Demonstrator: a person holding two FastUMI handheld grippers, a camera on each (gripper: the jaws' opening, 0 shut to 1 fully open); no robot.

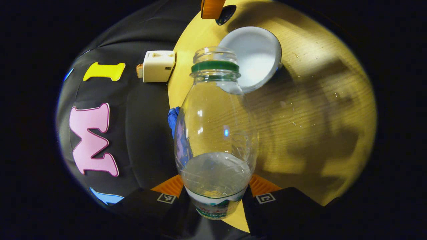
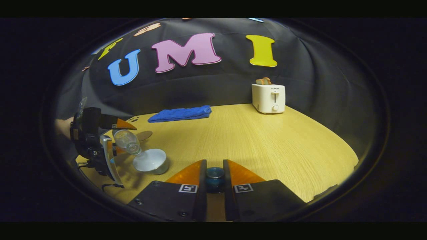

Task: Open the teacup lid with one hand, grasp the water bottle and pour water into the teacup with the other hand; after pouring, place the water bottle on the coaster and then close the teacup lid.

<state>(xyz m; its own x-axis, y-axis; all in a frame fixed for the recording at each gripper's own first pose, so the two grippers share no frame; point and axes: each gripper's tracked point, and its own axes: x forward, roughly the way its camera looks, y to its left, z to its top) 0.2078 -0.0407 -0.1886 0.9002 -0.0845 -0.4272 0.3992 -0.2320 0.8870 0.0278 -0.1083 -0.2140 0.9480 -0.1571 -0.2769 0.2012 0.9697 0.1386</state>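
left gripper (image 1: 216, 196) clamps the water bottle (image 1: 215, 133), tilted with its mouth over the teacup (image 1: 253, 56). right gripper (image 2: 214, 176) pinches the lid (image 2: 214, 174). risk: an off-centre mouth would spill water onto the table (image 2: 267, 140).

My left gripper (image 1: 215, 196) is clamped on the water bottle (image 1: 215, 133), fingers at five and seven o'clock of its base, tipped mouth-down. My right gripper (image 2: 215, 175) pinches the lid's knob (image 2: 215, 173), level.
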